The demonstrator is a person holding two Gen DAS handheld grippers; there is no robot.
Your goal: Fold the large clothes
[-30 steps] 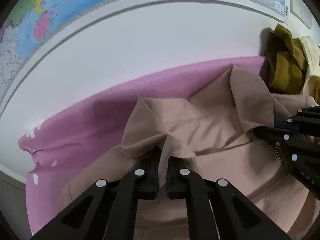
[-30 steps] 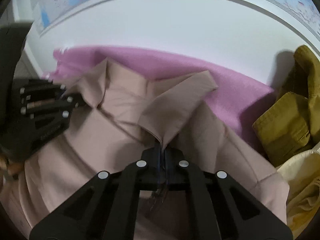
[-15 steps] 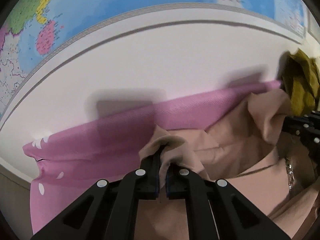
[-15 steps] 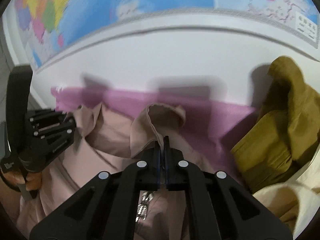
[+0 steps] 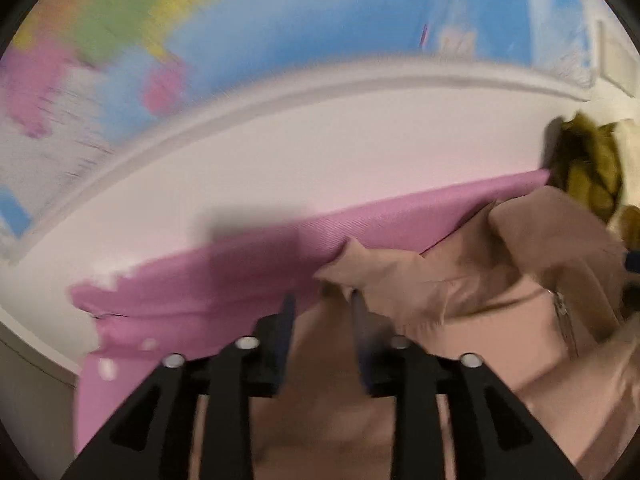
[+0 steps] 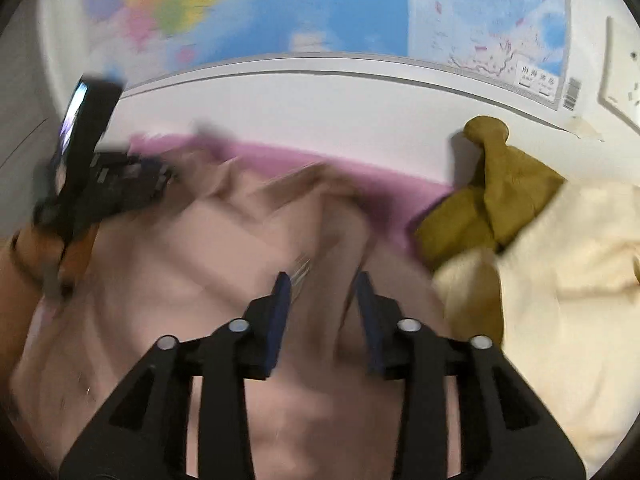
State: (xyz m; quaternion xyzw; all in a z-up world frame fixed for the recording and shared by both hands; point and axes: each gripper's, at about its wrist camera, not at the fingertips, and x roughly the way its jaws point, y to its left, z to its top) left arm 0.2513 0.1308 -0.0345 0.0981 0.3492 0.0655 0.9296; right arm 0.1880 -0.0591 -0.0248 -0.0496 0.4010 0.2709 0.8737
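A beige zip garment (image 5: 460, 292) lies rumpled on a pink cloth (image 5: 224, 280) on the white table; it also shows in the right wrist view (image 6: 192, 272). My left gripper (image 5: 322, 312) is open just above the garment's left edge, with nothing between its fingers. My right gripper (image 6: 322, 288) is open over the garment's middle, near the zip. The left gripper (image 6: 120, 176) appears at the far left of the right wrist view, blurred by motion.
An olive-green garment (image 6: 492, 200) and a cream garment (image 6: 572, 280) are piled at the right, beside the beige one. The olive one shows at the right edge of the left wrist view (image 5: 588, 164). A wall map (image 6: 360, 8) hangs behind the table.
Both grippers were shut on folds of the beige garment and carried them toward the far edge. Both have now opened and let go, and the fabric has dropped onto the table.
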